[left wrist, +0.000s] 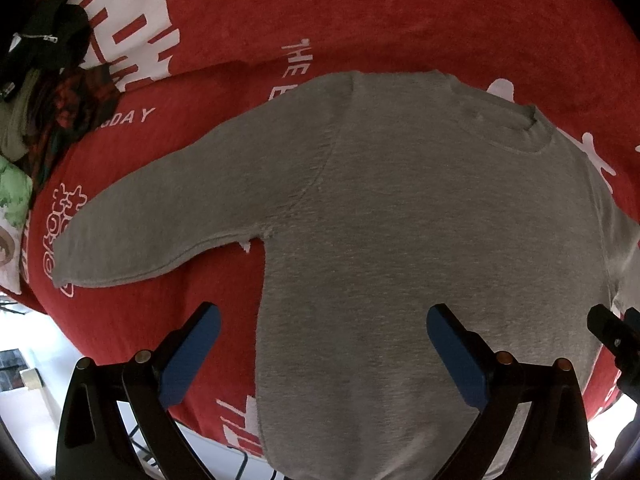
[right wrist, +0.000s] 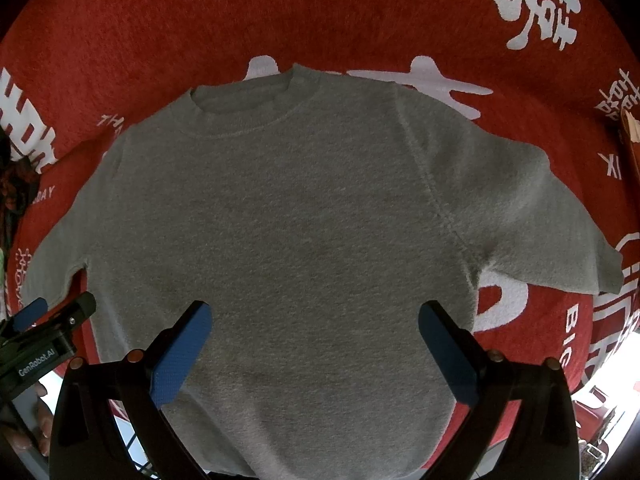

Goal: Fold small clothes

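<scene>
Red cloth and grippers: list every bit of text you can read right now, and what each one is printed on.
"GenRobot.AI": white label on the left gripper.
"THE": white print on the red cloth, left of the grey sweater.
"GDAY": end of a partly hidden word on the cloth.
"XI": on the cloth in the right wrist view.
"BIG": cloth's lower right edge, cut off.
Large white Chinese-style characters: I cannot read them.
Sweater: no text visible.

Both grippers' fingers (left wrist: 192,354) (right wrist: 182,358) spread wide
</scene>
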`<state>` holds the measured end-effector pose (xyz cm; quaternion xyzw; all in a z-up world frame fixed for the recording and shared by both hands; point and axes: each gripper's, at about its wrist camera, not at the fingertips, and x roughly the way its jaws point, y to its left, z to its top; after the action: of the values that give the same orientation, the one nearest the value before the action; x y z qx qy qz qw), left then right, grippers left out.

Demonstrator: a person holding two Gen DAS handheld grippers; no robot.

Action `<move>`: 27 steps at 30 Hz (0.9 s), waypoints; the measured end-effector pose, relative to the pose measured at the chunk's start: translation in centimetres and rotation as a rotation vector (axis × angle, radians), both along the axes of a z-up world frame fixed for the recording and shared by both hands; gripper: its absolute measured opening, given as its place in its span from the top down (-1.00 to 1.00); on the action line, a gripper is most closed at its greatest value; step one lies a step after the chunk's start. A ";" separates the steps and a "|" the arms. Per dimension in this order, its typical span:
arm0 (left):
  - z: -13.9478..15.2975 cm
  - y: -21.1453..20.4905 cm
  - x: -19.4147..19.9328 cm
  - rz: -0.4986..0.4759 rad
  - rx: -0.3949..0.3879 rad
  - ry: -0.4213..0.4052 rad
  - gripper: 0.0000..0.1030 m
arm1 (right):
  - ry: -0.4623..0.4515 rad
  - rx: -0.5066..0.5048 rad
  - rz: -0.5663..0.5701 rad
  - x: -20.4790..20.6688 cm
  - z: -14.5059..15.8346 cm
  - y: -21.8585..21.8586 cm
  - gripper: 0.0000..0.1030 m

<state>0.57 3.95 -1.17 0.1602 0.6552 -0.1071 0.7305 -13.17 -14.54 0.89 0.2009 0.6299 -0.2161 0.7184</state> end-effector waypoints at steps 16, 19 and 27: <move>-0.3 1.6 0.2 0.026 -0.004 0.004 -1.00 | -0.002 0.002 0.008 0.1 -0.4 1.5 -1.00; -0.3 1.9 0.3 0.030 -0.009 0.003 -1.00 | 0.003 -0.001 0.011 0.1 -0.5 1.8 -1.00; -0.1 2.7 0.7 0.052 -0.049 0.010 -1.00 | 0.006 -0.005 0.025 0.3 -0.6 2.5 -1.00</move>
<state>1.29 6.60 -1.23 0.1246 0.6600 -0.1050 0.7334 -12.91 -12.04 0.28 0.1907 0.6341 -0.2092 0.7196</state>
